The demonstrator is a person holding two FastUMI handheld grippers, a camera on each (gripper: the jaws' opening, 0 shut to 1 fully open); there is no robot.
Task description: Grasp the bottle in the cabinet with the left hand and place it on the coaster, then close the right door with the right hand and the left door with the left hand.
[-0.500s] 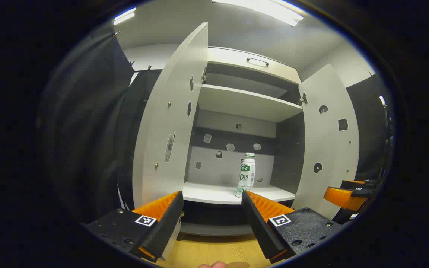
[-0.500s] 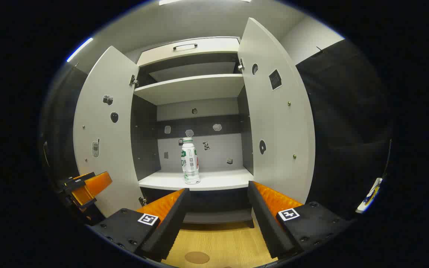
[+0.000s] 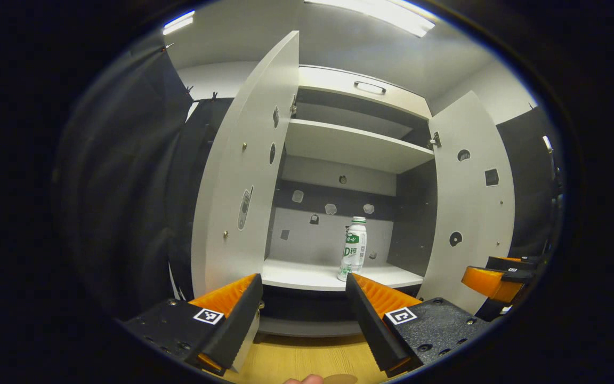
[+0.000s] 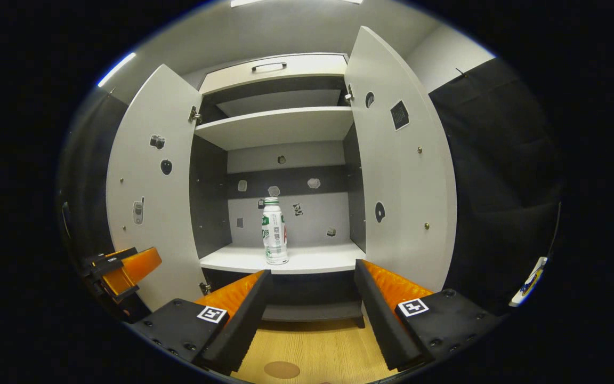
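A white bottle (image 3: 354, 246) (image 4: 274, 237) with a green label and cap stands upright on the cabinet's lower shelf (image 3: 307, 276) (image 4: 307, 258). Both cabinet doors stand wide open: the left door (image 3: 243, 181) (image 4: 147, 192) and the right door (image 3: 472, 197) (image 4: 400, 170). My left gripper (image 3: 303, 290) is open in front of the shelf, well short of the bottle, and it also appears as an orange finger at the left of the right gripper view (image 4: 126, 269). My right gripper (image 4: 311, 285) is open too, empty, and its orange finger (image 3: 491, 282) sits beside the right door. A round brown coaster (image 4: 281, 369) lies on the wooden tabletop (image 4: 317, 346).
An upper shelf (image 4: 275, 125) and a top drawer with a handle (image 4: 267, 66) sit above the bottle. Small stickers dot the doors and back wall. Black cloth hangs on both sides of the cabinet. A fingertip (image 3: 303, 379) peeks in at the bottom of the left gripper view.
Both views have shifted only slightly; the bottle looks a touch smaller in the left gripper view. Both grippers stay open and the doors have not moved.
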